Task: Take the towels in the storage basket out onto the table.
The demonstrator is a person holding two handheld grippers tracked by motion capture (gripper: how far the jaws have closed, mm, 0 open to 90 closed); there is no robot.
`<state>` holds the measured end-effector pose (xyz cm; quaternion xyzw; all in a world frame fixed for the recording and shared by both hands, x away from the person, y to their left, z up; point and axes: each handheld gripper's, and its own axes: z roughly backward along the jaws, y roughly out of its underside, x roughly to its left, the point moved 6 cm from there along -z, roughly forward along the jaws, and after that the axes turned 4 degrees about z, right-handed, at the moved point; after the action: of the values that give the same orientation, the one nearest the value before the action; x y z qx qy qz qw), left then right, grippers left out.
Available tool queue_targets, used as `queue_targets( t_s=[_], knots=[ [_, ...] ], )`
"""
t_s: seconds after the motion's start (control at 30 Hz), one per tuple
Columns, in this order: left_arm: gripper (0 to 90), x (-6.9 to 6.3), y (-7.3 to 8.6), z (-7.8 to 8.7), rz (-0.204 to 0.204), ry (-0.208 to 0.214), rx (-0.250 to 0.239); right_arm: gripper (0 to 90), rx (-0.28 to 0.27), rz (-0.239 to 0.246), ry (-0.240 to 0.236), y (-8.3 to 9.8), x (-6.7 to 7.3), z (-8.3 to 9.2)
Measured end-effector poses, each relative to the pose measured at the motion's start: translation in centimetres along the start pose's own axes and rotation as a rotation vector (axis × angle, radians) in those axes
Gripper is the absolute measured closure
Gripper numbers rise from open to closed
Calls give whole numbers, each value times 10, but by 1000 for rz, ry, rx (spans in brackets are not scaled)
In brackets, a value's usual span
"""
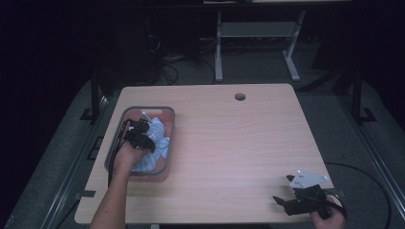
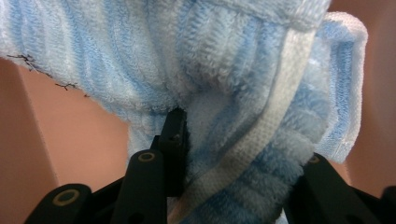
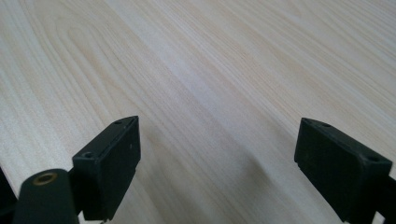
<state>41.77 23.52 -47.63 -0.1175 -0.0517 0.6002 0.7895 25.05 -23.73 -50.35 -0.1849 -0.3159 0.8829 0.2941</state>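
A light-blue and white striped towel lies bunched in a grey-rimmed, pinkish bin at the table's left. My left gripper reaches down into the bin over the towel. In the left gripper view the towel fills the space between the jaws. One black finger presses into the cloth and the other is buried behind a fold, so the left gripper is shut on the towel. My right gripper rests near the table's front right corner. It stands open over bare wood.
The light wooden table has a round cable hole near its far edge. The bin's pink inner wall shows behind the towel. Desk legs and cables stand on the dark floor beyond the table.
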Motion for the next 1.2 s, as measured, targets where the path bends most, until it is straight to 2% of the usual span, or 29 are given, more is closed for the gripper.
queue_targets(
  t_s=[0.23,0.33,0.47,0.77,0.97,1.07,1.2],
  knots=[
    [683,1,1,1,0,16,-24,139,-5,-14,3,0,0,2],
    [695,4,3,5,17,51,-43,139,-6,-16,4,0,0,2],
    [706,5,3,9,35,74,-63,139,-5,-15,13,-1,-1,2],
    [709,-1,7,28,30,160,-146,138,-14,-35,21,0,-2,4],
    [709,1,10,44,57,230,-217,138,-17,-33,29,-1,-3,6],
    [709,1,12,54,61,256,-255,139,-19,-34,32,-1,-4,6],
    [708,3,15,65,56,268,-283,139,-20,-41,30,0,-5,7]
  ],
)
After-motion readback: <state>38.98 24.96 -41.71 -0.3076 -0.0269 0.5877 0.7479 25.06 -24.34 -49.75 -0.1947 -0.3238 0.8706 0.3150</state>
